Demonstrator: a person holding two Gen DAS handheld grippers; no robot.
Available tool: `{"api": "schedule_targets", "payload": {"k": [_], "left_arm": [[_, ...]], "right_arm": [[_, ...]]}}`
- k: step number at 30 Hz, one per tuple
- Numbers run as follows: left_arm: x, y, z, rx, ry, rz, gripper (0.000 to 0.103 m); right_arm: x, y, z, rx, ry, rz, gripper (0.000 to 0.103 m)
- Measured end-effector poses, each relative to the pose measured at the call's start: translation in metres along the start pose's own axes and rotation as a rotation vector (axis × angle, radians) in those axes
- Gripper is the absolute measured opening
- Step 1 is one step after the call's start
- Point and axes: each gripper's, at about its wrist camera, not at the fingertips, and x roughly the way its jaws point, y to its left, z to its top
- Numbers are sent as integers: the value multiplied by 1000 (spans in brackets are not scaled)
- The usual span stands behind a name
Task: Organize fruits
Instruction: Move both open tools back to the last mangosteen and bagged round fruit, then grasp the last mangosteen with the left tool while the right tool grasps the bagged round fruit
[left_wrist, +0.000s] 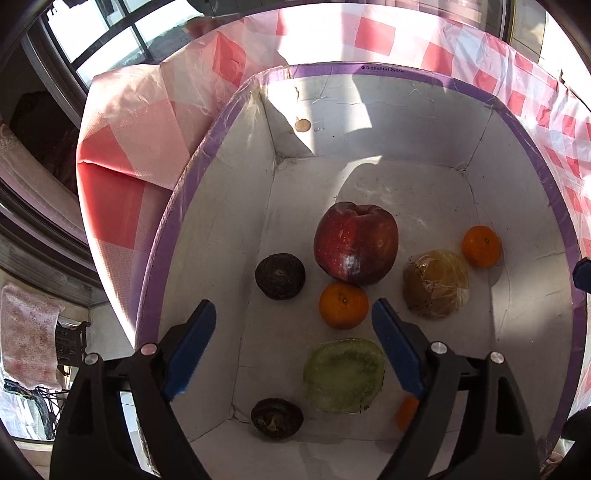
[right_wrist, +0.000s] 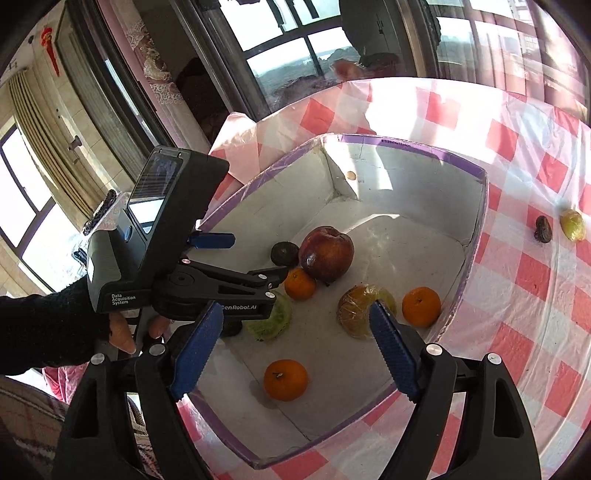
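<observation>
We hold both claws, left claw (left_wrist: 293, 345) and right claw (right_wrist: 295, 350), spread and empty over the purple-rimmed white cardboard box (right_wrist: 476, 206); two wrapped fruits remain on the checked worktop (right_wrist: 517, 280): a soft, slippery yellow-green wrapped fruit (right_wrist: 572, 225), best pinched gently across its middle.

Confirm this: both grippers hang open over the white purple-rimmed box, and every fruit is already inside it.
Not quite. The left gripper and right gripper do hang open over the white purple-rimmed box, but the right wrist view shows a dark wrinkled fruit and a yellow-green wrapped fruit out on the checked tablecloth.
</observation>
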Motion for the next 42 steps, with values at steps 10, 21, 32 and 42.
{"api": "schedule_targets", "payload": {"k": [10, 21, 32, 42], "left_arm": [[-69, -112, 95, -5, -272, -124, 100], [14, -308, 155, 105, -188, -252, 100], [107, -325, 186, 70, -160, -171, 99], [123, -315, 175, 6, -220, -196, 49]], "right_arm": [[-75, -148, -46, 368, -67, -287, 81], [-105, -277, -105, 570, -21, -497, 81], [-82, -348, -67, 460, -40, -516, 81], [-17, -392, 23, 312, -50, -505, 81]]}}
